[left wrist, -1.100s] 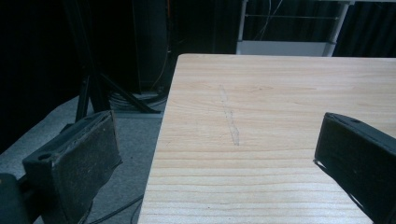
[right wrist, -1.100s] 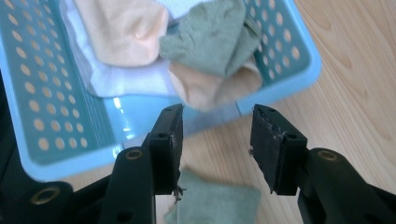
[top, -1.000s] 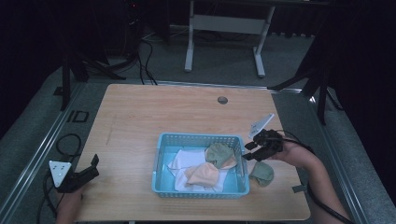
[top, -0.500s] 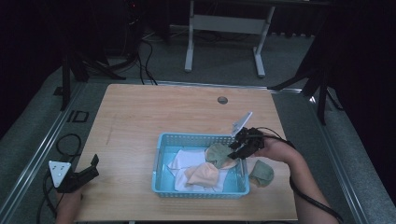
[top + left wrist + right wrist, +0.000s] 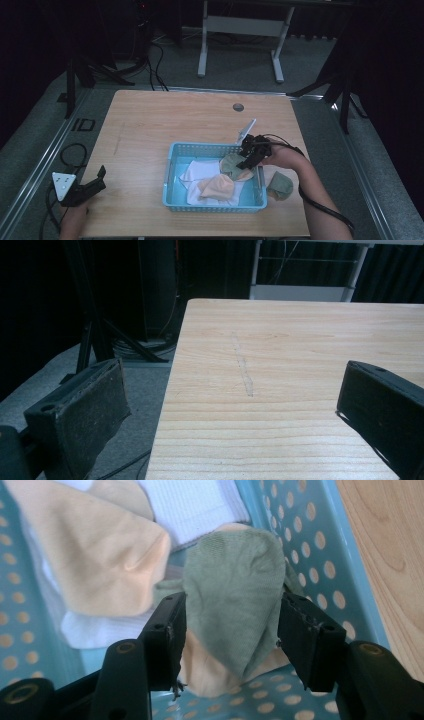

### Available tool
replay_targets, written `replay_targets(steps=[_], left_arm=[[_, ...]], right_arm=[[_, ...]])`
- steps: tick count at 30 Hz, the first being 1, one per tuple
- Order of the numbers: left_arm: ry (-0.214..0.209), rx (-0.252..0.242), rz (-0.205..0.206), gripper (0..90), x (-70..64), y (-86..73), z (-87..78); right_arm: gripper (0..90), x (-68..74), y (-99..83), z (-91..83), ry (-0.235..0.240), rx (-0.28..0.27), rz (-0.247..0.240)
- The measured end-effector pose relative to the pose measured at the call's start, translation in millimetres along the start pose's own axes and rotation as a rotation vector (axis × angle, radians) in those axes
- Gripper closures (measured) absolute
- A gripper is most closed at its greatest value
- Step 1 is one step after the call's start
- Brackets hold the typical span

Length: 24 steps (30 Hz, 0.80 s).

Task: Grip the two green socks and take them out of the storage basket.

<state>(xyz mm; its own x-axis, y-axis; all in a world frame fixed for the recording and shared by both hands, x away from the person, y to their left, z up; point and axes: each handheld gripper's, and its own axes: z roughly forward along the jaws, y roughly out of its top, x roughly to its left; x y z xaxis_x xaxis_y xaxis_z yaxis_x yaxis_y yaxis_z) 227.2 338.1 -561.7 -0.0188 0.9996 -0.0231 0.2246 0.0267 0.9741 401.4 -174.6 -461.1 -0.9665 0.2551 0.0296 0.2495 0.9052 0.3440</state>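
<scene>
A blue perforated basket (image 5: 172, 176) stands on the wooden table (image 5: 150, 125), right of centre. It holds a green sock (image 5: 230, 164), an orange sock (image 5: 218, 186) and white socks (image 5: 200, 170). My right gripper (image 5: 248, 161) reaches down over the basket's right rim. Its jaws stand open on either side of the green sock (image 5: 235, 590), which lies on the orange sock (image 5: 95, 555); the right gripper (image 5: 230, 617) has not closed on it. Another green sock (image 5: 280, 185) lies on the table right of the basket. My left gripper (image 5: 97, 181) rests open at the table's front left edge, the left gripper (image 5: 232, 385) holding nothing.
A round cable hole (image 5: 238, 107) sits near the table's far edge. Behind the table stands a white desk frame (image 5: 240, 22). Black stands and cables (image 5: 75, 150) lie on the grey floor to the left.
My right gripper has moved left from beside the green sock on the table to over the basket, and now straddles the green sock inside. The left gripper has stayed put.
</scene>
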Motion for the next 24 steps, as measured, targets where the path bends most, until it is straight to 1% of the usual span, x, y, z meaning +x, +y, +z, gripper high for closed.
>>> replay_targets(steps=[1, 4, 5, 6, 8, 14, 17, 18, 19, 20, 23, 24], left_arm=[[-0.001, -0.001, 0.001, 0.4, 0.0, 0.0, -0.2], [-0.003, 0.000, 0.001, 0.4, 0.1, 0.0, -0.2], [-0.003, 0.000, 0.000, 0.4, 0.1, 0.0, -0.1], [-0.003, 0.000, 0.000, 0.4, 0.1, 0.0, -0.1], [-0.004, -0.001, -0.001, 0.4, 0.2, 0.0, -0.1], [-0.004, 0.000, -0.002, 0.4, 0.3, 0.0, -0.1], [-0.004, 0.000, -0.001, 0.4, 0.3, 0.0, 0.0], [-0.004, 0.000, -0.001, 0.4, 0.3, 0.0, 0.0], [-0.004, 0.000, -0.002, 0.4, 0.2, 0.0, 0.1], [-0.004, 0.000, -0.002, 0.4, 0.3, 0.0, 0.0], [-0.004, 0.001, -0.003, 0.4, 0.3, 0.0, 0.1], [-0.004, 0.001, -0.003, 0.4, 0.3, 0.0, 0.1]], right_arm=[[41.7, 0.1, 1.6, 3.8, -0.005, 0.008, 0.000], [40.9, 0.1, 3.5, 8.7, -0.007, 0.017, 0.003], [40.4, 0.6, 5.6, 14.7, -0.012, 0.042, -0.004], [40.4, 0.6, 5.6, 14.7, -0.012, 0.042, -0.004], [40.5, 2.5, 8.6, 21.8, -0.011, 0.070, -0.015], [45.3, 6.8, 11.8, 31.4, -0.028, 0.101, -0.041], [52.4, 8.8, 11.6, 35.3, -0.043, 0.126, -0.053], [52.4, 8.8, 11.6, 35.3, -0.043, 0.126, -0.053], [58.4, 9.0, 11.2, 36.6, -0.049, 0.133, -0.053], [69.0, 9.3, 11.1, 38.4, -0.055, 0.162, -0.057], [82.5, 11.8, 12.7, 35.8, -0.053, 0.162, -0.071], [83.8, 13.1, 13.6, 34.1, -0.057, 0.160, -0.078]])
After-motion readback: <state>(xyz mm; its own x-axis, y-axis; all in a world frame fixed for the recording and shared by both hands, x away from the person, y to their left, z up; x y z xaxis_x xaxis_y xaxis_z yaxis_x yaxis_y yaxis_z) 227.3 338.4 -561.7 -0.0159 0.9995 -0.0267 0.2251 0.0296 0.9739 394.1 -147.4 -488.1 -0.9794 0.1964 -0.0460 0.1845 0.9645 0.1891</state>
